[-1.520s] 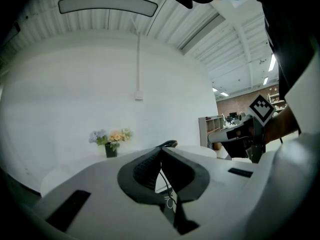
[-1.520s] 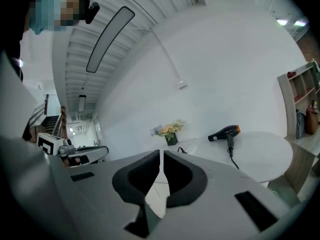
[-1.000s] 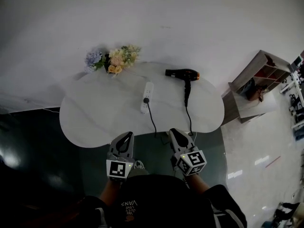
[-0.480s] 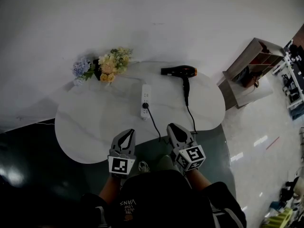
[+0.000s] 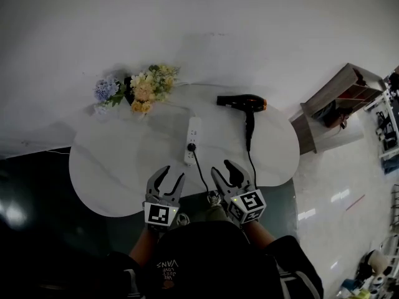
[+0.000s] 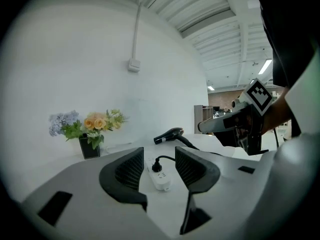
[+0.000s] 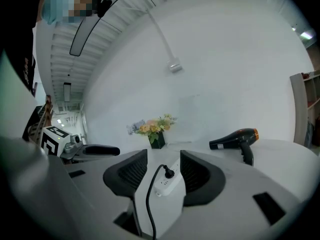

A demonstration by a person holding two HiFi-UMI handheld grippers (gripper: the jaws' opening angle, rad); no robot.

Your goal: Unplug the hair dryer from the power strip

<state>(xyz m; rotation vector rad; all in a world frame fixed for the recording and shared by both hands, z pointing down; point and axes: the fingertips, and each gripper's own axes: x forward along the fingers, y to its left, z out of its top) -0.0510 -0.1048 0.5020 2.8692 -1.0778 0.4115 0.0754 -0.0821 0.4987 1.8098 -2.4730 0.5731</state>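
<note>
Wide white rounded surface (image 5: 106, 167) below us, and both grippers sit at its near edge. The left gripper (image 5: 172, 174) has its jaws opening, with nothing between them. The right gripper (image 5: 223, 169) is the same: jaws spreading, nothing held.

Far right on the surface lies the black hair dryer (image 5: 243, 101), barrel running side to side, nozzle to the left, handle back toward the person.

Now the key piece: the white power strip (image 5: 193, 139) lies straight ahead, centred between the two grippers and well short of either. Its long axis runs away from the person. Each gripper view frames it in the gap between the jaws.

The black plug (image 5: 192, 147) stands in a socket at the strip's near end. Its cord (image 5: 201, 170) trails back toward the near edge, passing closer to the right gripper. I'd say neither hand is clearly nearer; left to pin the strip and right to pull the plug looks natural.
</note>
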